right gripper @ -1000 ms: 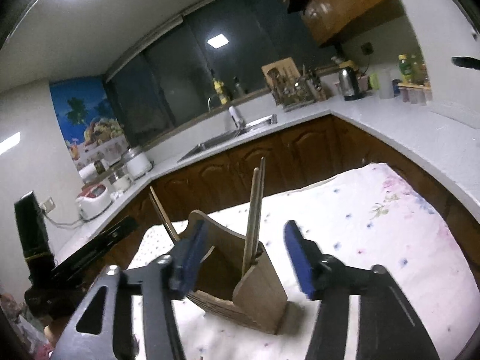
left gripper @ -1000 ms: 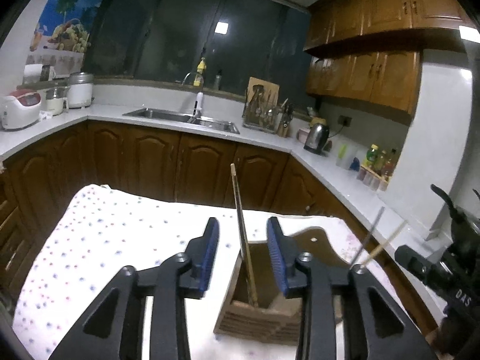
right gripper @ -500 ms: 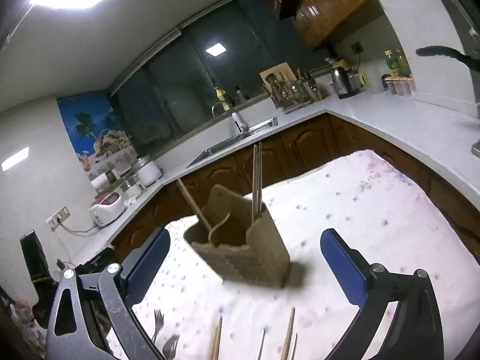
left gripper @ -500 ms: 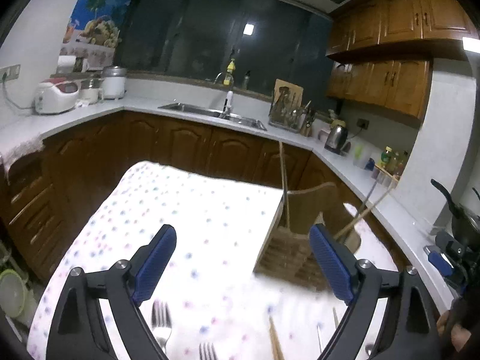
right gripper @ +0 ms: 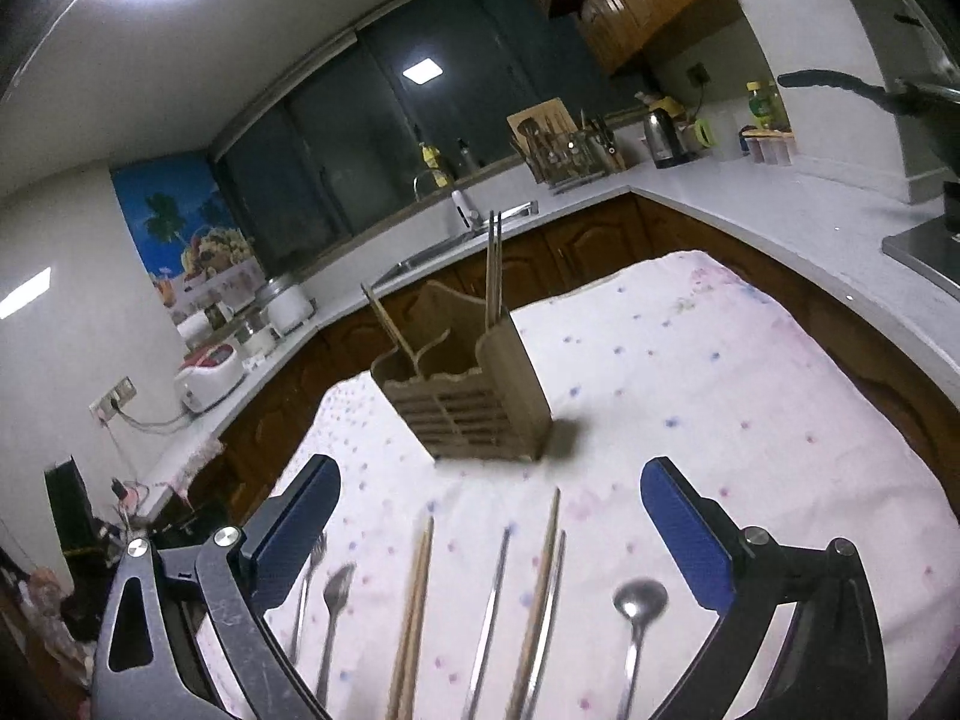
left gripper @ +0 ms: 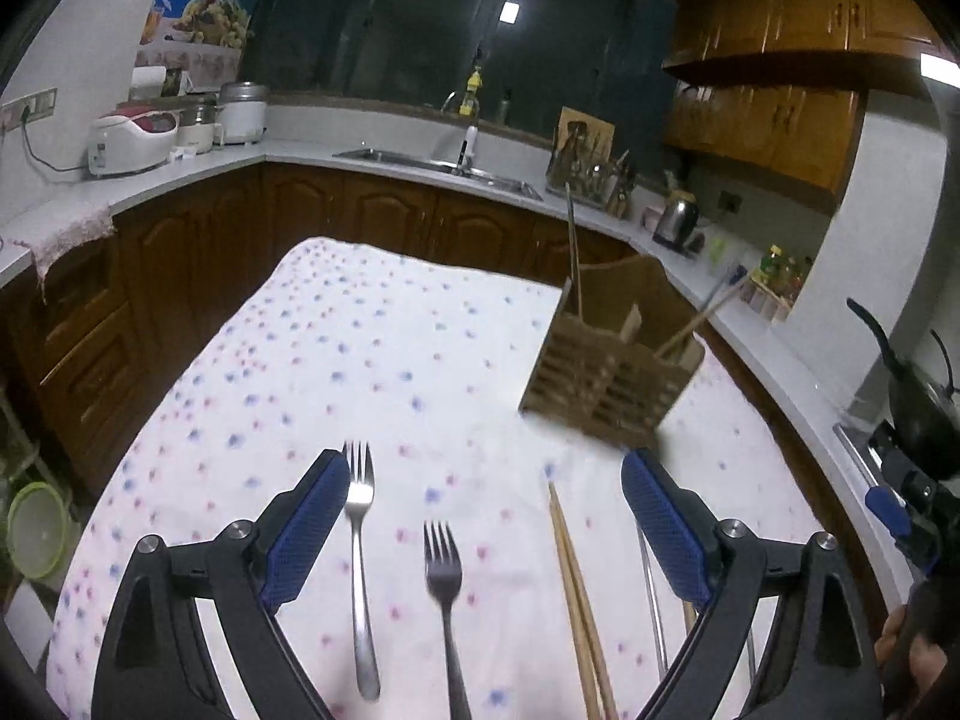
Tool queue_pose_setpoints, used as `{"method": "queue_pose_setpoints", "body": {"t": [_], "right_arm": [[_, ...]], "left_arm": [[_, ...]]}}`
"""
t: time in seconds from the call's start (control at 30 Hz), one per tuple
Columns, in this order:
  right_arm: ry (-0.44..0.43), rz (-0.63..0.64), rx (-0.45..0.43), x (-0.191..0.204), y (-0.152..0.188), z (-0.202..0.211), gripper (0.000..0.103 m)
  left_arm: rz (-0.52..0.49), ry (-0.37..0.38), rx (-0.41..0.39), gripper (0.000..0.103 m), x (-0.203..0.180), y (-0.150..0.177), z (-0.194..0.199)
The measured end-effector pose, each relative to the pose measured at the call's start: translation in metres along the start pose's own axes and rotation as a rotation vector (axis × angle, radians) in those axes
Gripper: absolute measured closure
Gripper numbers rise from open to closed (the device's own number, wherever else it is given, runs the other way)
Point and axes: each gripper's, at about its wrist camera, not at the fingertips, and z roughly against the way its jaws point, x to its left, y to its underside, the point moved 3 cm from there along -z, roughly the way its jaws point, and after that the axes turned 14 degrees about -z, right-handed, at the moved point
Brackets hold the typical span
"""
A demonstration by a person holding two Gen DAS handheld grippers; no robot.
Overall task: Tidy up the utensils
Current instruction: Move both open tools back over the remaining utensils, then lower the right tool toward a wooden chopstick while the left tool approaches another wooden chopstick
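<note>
Both the left gripper (left gripper: 485,516) and the right gripper (right gripper: 489,519) had just opened wide and held nothing, while forks (left gripper: 360,546), chopsticks (right gripper: 414,612) and a spoon (right gripper: 637,618) lay before the wooden utensil holder (right gripper: 465,396).

Both cams ride the grippers, tilted down, close over the table. Left cam sees the wooden holder (left gripper: 606,372) ahead-right; right cam sees the holder (right gripper: 474,390) ahead-left. Shared: holder, utensil row before it, sink counter behind.
</note>
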Motion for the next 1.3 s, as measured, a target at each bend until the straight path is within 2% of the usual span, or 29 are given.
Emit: {"method": "queue_pose_setpoints", "body": {"t": [0.23, 0.43, 1.07, 1.3], "right_arm": [[0.052, 0.033, 0.034, -0.013, 0.027, 0.011, 0.002], [0.06, 0.014, 0.068, -0.022, 0.039, 0.013, 0.002], [0.077, 0.038, 0.108, -0.026, 0.042, -0.002, 0.003], [0.086, 0.04, 0.148, -0.028, 0.043, -0.02, 0.016]], "left_arm": [[-0.021, 0.008, 0.041, 0.011, -0.01, 0.012, 0.016], [-0.044, 0.006, 0.091, 0.011, -0.02, 0.02, 0.016], [-0.15, 0.002, 0.216, 0.012, -0.047, 0.013, -0.019], [-0.175, 0.01, 0.254, 0.016, -0.058, 0.01, -0.043]]}}
